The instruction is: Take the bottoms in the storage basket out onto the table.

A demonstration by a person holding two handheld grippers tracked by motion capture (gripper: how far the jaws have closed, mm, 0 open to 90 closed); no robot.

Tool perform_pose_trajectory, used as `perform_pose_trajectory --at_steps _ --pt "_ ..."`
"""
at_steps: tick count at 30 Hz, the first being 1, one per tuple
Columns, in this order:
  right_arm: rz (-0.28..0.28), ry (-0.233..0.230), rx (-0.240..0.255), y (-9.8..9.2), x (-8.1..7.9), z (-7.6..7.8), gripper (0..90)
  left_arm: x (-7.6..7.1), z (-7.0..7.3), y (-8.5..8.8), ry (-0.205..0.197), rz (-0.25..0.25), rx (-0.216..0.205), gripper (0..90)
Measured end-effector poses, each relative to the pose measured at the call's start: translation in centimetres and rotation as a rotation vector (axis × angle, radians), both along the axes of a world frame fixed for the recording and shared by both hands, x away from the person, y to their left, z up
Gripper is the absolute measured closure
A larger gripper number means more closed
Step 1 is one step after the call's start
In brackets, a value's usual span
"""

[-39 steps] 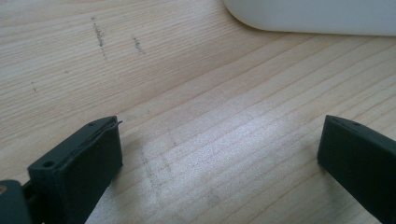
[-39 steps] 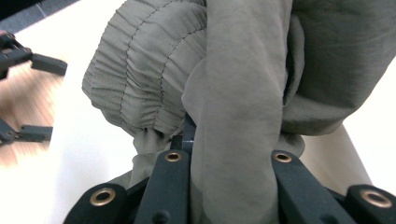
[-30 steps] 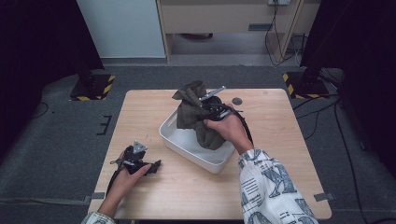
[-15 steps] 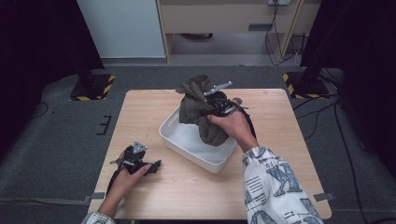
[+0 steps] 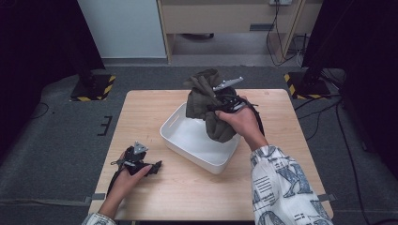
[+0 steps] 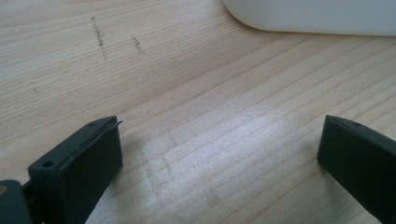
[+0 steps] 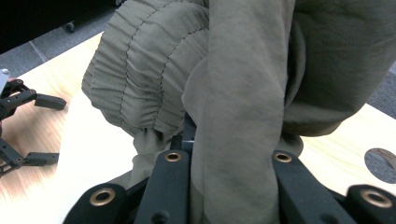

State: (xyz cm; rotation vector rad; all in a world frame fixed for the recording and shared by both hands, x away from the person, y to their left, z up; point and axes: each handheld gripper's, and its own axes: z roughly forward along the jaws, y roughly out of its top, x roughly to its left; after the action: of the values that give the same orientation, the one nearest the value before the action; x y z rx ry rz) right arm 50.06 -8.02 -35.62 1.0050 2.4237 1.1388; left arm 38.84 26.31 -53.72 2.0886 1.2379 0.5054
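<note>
High view shows the right gripper [image 5: 220, 101] pinching the green cloth [image 5: 206, 110] tight, holding it up over the white tub [image 5: 174, 123]. The left gripper [image 5: 151, 166] rests on the table [image 5: 291, 140], jaws wide apart, out of the way.

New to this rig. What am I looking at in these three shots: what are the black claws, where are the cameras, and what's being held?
No robot here: a person holds a handheld two-jaw gripper in each hand. The high view comes from a fixed camera above the person's side of the wooden table. The other two cameras ride on the grippers and look along their black jaws.

On the table sits a white bin. The right gripper is shut on an olive-green garment, a bunched piece of clothing held up over the bin; in its own view the cloth runs straight between the jaws. The left gripper rests low at the table's near left, jaws open with nothing between them, the bin's edge just ahead.
</note>
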Motion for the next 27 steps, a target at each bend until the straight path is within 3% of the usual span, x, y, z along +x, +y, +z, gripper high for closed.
perform_pose_trajectory --at_steps 14,27 --pt "-0.027 -0.033 0.021 -1.9 -0.1 1.3 77.6 0.0 0.0 0.0 0.001 0.000 0.001 0.0" --pt "-0.088 -0.054 0.034 -5.6 -0.4 2.0 77.5 0.0 0.0 0.0 0.001 -0.002 0.001 0.0"
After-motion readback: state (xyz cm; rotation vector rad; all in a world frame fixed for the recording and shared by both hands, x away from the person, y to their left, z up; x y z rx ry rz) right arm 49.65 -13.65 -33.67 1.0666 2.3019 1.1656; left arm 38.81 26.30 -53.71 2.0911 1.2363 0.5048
